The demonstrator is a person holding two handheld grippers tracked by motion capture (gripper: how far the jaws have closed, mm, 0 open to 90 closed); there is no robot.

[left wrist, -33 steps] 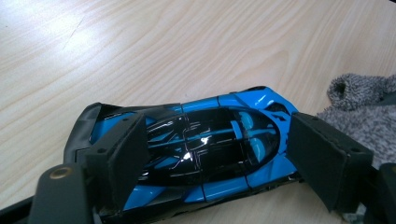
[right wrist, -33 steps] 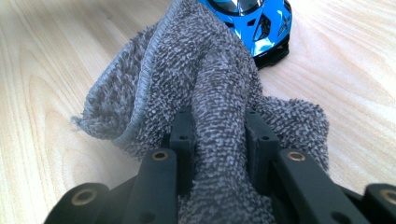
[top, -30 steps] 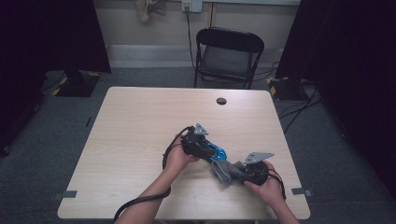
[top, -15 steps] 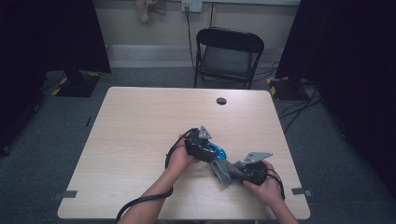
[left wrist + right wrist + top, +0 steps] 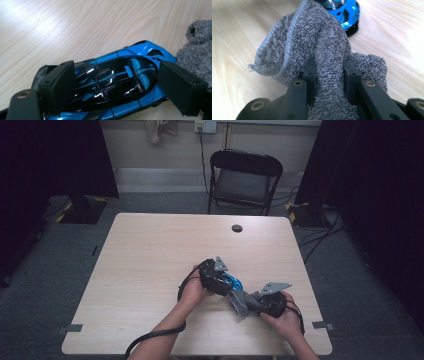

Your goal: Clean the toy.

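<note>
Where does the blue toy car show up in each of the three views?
High view: blue toy car right of centre, between the two grippers.
Left gripper view: lower centre, between the black jaws.
Right gripper view: top edge, behind the grey cloth.
Shared landmark: the grey cloth beside the car.

Both black grippers, the left gripper [image 5: 226,281] and the right gripper [image 5: 250,301], carry grey three-cornered plates on top, brass-ringed screws, matt black jaw pads, and black cables looping toward the frame's bottom; forearms are bare.
</note>
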